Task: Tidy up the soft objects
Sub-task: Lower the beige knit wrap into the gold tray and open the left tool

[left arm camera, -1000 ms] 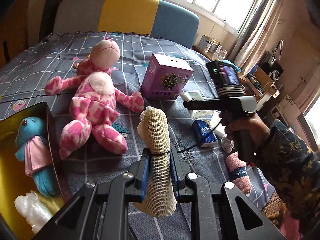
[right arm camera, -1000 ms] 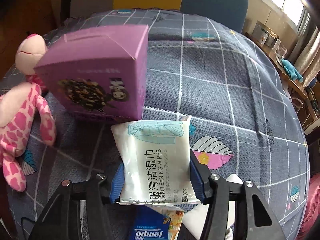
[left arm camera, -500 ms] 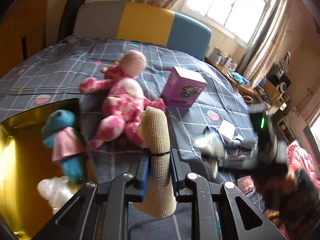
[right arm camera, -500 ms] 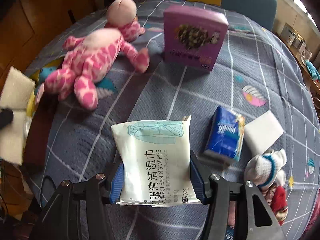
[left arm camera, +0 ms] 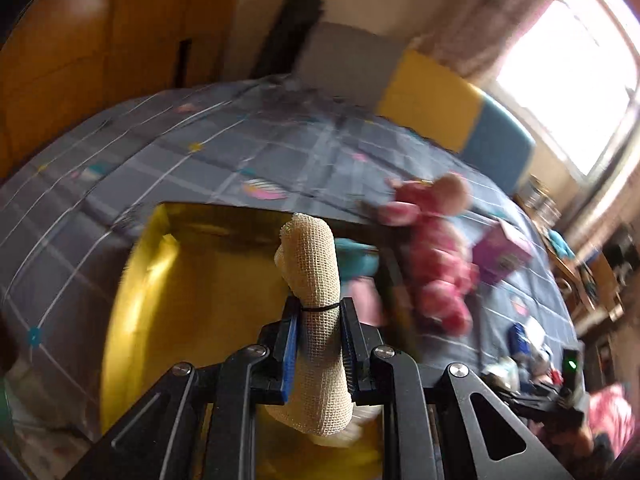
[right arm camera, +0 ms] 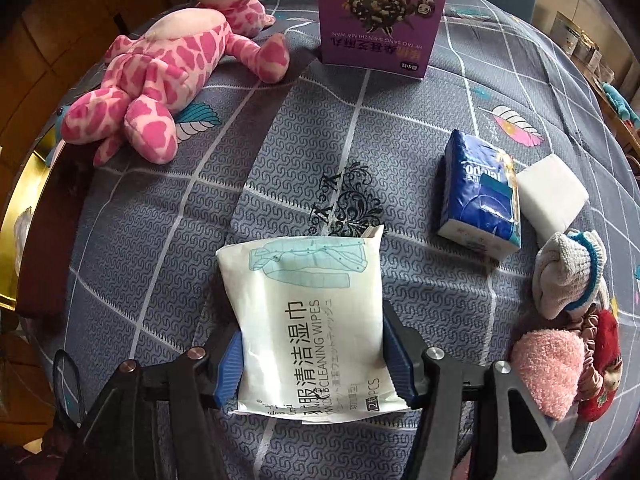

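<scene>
Clamping a beige mesh roll (left arm camera: 316, 312), the left gripper (left arm camera: 319, 332) has its fingers closed tight on the roll's middle, where a thin black band circles it. The roll stands upright between the pads, its top rising over a gold-lined box (left arm camera: 160, 288) that lies open just beyond the fingers; a blue plush (left arm camera: 356, 260) shows blurred at the box's right side. A pink spotted plush toy (left arm camera: 432, 264) lies on the grey checked cloth to the right of the box, with a purple carton (left arm camera: 500, 256) farther right.

The right gripper (right arm camera: 312, 356) has a white pack of wet wipes (right arm camera: 308, 320) between its fingers; the jaws are opening, though the blue pads are touching the pack's two sides. The pack hangs over the cloth-covered tabletop (right arm camera: 280, 152). Far left lies the pink toy, and the purple carton stands at the far edge. To the right rest a blue tissue pack (right arm camera: 480, 200), touching a white sponge block (right arm camera: 552, 196), then a rolled grey sock (right arm camera: 568, 276) and a pink fuzzy sock (right arm camera: 548, 364) nearer.
</scene>
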`<state>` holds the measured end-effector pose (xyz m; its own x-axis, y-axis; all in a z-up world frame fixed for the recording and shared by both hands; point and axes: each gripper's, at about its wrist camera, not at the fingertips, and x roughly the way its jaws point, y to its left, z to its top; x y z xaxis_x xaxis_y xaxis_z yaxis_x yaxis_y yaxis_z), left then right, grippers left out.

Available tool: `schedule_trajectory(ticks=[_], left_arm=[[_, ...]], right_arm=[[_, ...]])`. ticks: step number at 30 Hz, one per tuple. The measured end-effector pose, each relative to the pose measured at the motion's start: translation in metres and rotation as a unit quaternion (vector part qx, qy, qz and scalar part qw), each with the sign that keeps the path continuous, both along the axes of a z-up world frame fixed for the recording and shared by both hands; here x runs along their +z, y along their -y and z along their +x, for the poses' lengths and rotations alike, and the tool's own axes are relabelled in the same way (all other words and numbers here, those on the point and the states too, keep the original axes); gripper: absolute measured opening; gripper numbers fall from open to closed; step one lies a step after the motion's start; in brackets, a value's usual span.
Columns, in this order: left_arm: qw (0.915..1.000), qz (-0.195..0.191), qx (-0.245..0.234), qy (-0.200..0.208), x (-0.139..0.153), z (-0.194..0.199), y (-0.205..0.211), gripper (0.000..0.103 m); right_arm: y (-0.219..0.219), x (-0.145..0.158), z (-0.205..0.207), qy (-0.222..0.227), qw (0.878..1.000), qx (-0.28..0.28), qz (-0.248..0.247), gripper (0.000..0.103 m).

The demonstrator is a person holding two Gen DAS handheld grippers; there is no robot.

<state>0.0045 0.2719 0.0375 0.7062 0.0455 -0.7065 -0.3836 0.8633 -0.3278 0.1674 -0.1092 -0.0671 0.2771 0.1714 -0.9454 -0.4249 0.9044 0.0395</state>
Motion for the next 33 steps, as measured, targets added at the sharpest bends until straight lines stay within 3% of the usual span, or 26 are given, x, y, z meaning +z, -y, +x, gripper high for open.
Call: schedule_trajectory(ticks=[6, 11, 16, 18, 20, 21, 25, 33], left_arm=[[0.9985, -0.028, 0.024, -0.041, -0.031, 0.02, -0.036, 0.02], [0.9969, -0.048, 0.023, -0.058, -0.052, 0.052, -0.044, 0.02], [0.9965, -0.034, 0.021, -0.074, -0.064, 0.089, -0.044, 0.02], [0.9959, -0.026, 0.014, -0.085, -0.069, 0.101, -0.044, 0.028], [0.9953, -0.024, 0.016, -0.093, -0.074, 0.107, -0.044, 0.051], [0.9954, -0.025, 0.018, -0.091, -0.074, 0.107, -0.043, 0.054], [0.9969, 0.018, 0.032, -0.069, -0.061, 0.093, -0.035, 0.057], [0.9958, 0.074, 0.034, -0.042, -0.036, 0.046, -0.006, 0.074]], right_arm=[[0.001, -0.001, 0.0, 0.006, 1.0, -0.009, 0.0, 0.061], [0.001, -0.002, -0.003, 0.009, 1.0, -0.012, 0.002, 0.061], [0.001, -0.003, -0.008, 0.018, 1.0, -0.018, 0.003, 0.061], [0.001, -0.003, -0.009, 0.02, 1.0, -0.021, 0.003, 0.061], [0.001, -0.003, -0.01, 0.021, 0.999, -0.023, 0.004, 0.061], [0.001, -0.004, -0.011, 0.022, 0.999, -0.024, 0.005, 0.061], [0.0, -0.005, -0.011, 0.019, 1.0, -0.022, 0.0, 0.061], [0.0, -0.007, -0.01, 0.024, 0.999, -0.025, 0.005, 0.062]])
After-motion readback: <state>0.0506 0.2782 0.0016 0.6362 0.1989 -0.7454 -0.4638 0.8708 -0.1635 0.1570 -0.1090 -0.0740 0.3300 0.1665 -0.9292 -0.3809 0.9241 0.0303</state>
